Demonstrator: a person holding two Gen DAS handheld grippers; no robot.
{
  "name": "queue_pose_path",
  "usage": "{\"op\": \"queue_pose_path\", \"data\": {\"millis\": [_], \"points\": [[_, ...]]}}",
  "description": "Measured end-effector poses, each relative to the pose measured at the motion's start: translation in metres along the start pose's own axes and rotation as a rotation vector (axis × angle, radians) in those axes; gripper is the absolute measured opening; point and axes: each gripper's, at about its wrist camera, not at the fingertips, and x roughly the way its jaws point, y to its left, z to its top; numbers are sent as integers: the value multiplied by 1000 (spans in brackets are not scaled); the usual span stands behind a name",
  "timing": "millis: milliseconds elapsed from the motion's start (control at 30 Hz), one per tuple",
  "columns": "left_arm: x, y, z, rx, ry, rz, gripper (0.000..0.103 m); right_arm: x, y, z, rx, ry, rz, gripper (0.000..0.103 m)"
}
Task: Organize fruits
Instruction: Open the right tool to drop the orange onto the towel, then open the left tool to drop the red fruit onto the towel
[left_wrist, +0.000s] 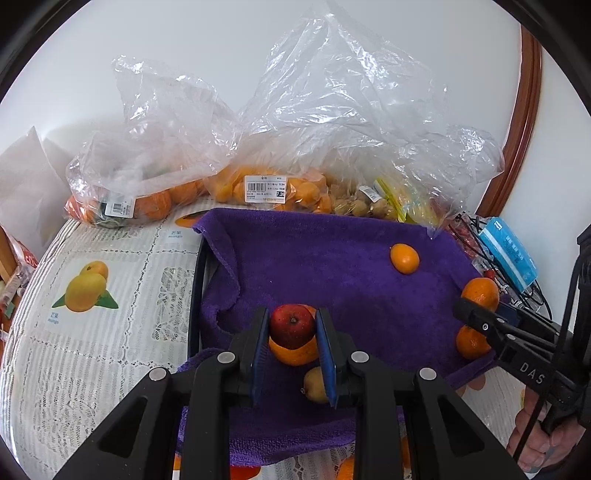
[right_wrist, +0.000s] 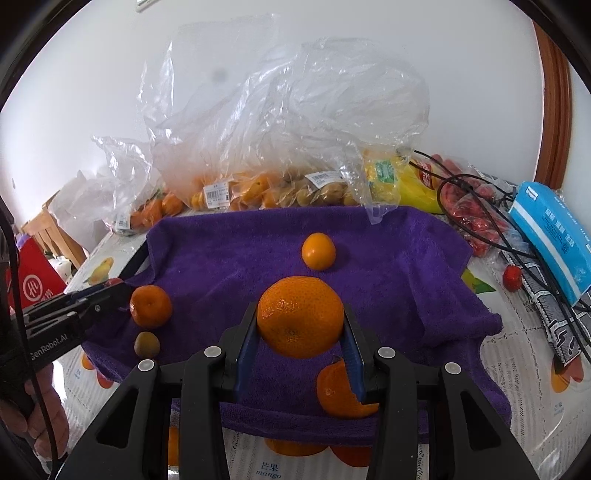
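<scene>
1. Left claw (left_wrist: 291, 326) is clamped on a small red apple (left_wrist: 291, 325), just above the purple towel (left_wrist: 332, 240).
2. Right claw (right_wrist: 300, 321) grips a big orange (right_wrist: 300, 317) over the towel's near right part.
3. A small orange (right_wrist: 318, 251) sits alone toward the far side.
4. Bags of fruit (left_wrist: 266, 188) line the far edge of the desk (left_wrist: 74, 350).

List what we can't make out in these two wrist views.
- Left wrist view: the orange under the red apple is mostly hidden by the apple and the left gripper.
- Right wrist view: the orange segment is partly covered by a blue pad of the right gripper.
- Both views: bag labels too small to read; bagged fruit blurred by crumpled plastic.
</scene>
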Motion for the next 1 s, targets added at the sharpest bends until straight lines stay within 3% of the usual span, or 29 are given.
{"op": "queue_pose_path", "data": {"millis": [333, 1000], "points": [[-4, 2, 2, -17, -6, -12, 24, 12, 5, -5, -12, 42, 3, 42], [3, -4, -1, 1, 28, -27, 24, 7, 9, -4, -47, 28, -12, 42]]}}
